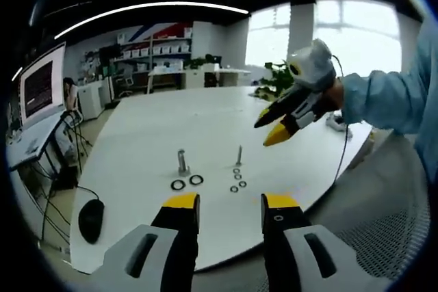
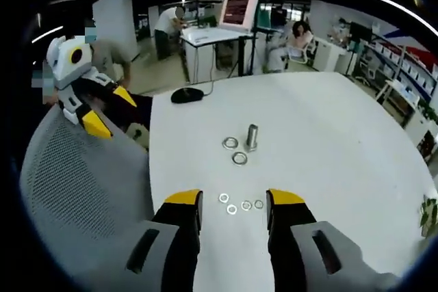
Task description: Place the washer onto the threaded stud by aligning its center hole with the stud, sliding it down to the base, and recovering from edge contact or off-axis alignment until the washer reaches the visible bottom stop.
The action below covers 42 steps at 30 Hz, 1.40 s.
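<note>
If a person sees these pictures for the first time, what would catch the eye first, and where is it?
Probably the yellow-tipped left tongs and right tongs, both open and empty, rising from the bottom of their own views above the white table. Next come the two upright studs, a thick stud and a thin stud, near the table's middle. Loose large washers and small washers lie flat beside them.

No readable text, label, brand or number anywhere. Monitor [image 2: 239, 7] on far desk shows lines of writing, too small and blurred to read. Screen [image 1: 39, 87] in left gripper view likewise blurred.
</note>
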Each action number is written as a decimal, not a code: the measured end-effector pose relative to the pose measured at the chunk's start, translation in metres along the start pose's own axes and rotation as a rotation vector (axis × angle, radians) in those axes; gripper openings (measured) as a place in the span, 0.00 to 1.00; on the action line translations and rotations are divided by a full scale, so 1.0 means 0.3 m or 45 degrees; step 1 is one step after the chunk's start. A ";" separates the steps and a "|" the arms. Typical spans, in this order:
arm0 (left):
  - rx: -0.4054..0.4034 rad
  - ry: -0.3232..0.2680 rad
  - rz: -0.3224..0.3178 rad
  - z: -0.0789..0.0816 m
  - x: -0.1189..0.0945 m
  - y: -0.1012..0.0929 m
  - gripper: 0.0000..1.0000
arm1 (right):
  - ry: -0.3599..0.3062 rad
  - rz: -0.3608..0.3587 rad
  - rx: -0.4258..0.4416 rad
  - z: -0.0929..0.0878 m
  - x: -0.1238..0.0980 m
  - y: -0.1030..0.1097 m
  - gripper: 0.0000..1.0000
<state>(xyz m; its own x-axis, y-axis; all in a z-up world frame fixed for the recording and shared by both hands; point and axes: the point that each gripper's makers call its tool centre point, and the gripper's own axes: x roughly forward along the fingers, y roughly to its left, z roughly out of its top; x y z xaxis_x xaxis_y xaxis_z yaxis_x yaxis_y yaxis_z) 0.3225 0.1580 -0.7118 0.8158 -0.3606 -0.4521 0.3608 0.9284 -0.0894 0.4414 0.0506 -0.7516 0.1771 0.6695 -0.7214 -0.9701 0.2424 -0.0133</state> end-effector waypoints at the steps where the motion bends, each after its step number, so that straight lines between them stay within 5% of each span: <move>1: -0.018 0.004 0.007 0.000 0.004 0.005 0.34 | 0.023 0.020 -0.009 -0.016 0.016 0.003 0.38; 25: -0.045 -0.031 0.013 0.013 0.001 -0.006 0.29 | 0.259 0.258 -0.151 -0.201 0.209 0.054 0.30; 42: -0.050 -0.018 -0.001 0.008 0.002 -0.011 0.29 | 0.340 0.259 -0.166 -0.253 0.286 0.034 0.25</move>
<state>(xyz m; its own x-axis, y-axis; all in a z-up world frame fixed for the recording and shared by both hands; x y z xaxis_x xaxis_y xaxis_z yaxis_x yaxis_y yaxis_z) 0.3229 0.1545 -0.7097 0.8218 -0.3623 -0.4398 0.3438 0.9308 -0.1244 0.4343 0.0573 -0.8662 -0.0548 0.4838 -0.8735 -0.9971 0.0201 0.0737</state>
